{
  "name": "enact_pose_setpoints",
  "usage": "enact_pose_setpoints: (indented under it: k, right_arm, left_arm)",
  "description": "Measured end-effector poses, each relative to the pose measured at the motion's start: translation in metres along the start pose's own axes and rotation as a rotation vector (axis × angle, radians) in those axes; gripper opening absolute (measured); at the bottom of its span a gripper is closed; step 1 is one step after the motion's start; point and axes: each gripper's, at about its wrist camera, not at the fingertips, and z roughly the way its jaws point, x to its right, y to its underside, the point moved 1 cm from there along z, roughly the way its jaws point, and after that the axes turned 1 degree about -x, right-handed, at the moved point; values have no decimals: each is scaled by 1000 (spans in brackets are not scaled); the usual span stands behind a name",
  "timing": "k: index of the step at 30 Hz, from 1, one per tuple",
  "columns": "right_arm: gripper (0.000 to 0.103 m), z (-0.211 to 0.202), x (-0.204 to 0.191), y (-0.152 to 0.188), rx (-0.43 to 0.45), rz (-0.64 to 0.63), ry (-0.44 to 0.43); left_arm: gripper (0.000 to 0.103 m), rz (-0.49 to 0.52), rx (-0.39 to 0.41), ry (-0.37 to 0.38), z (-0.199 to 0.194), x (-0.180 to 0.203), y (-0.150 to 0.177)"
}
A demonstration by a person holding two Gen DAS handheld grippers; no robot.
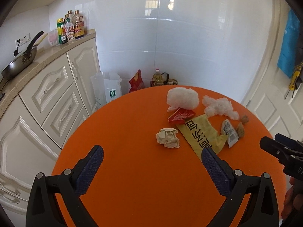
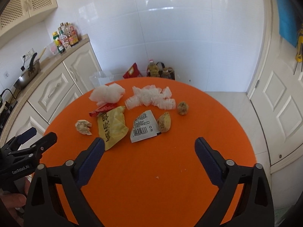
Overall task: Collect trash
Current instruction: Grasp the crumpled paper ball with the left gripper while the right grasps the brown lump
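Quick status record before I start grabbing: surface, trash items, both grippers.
surface: round orange table
trash: crumpled paper ball, yellow wrapper, white barcode sachet, red wrapper, two white foam nets, two brown lumps
left hand-held gripper: open, empty, above table
right hand-held gripper: open, empty, above table

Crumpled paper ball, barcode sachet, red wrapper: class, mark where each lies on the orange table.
crumpled paper ball [image 1: 168, 138], left wrist view, middle of the wad.
barcode sachet [image 2: 144, 126], right wrist view, centre of its printed face.
red wrapper [image 1: 180, 115], left wrist view, middle of its visible part.
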Motion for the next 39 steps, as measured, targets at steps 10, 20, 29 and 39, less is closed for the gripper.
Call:
enact_pose_setpoints:
  k: [10,20,29,39]
  right_arm:
    - [69,49,20,-16,-38,58,9]
    - [29,82,26,-23,-84,18,33]
    - [25,58,31,-4,-56,28,6]
    - [25,-22,33,32,5,49,-41]
  left_arm:
    - [90,28,-80,36,113,26,-42]
    - [30,36,-75,64,158,40,-69]
    - [27,22,-41,92,165,44,-95]
    - [27,20,10,152,135,57,-97]
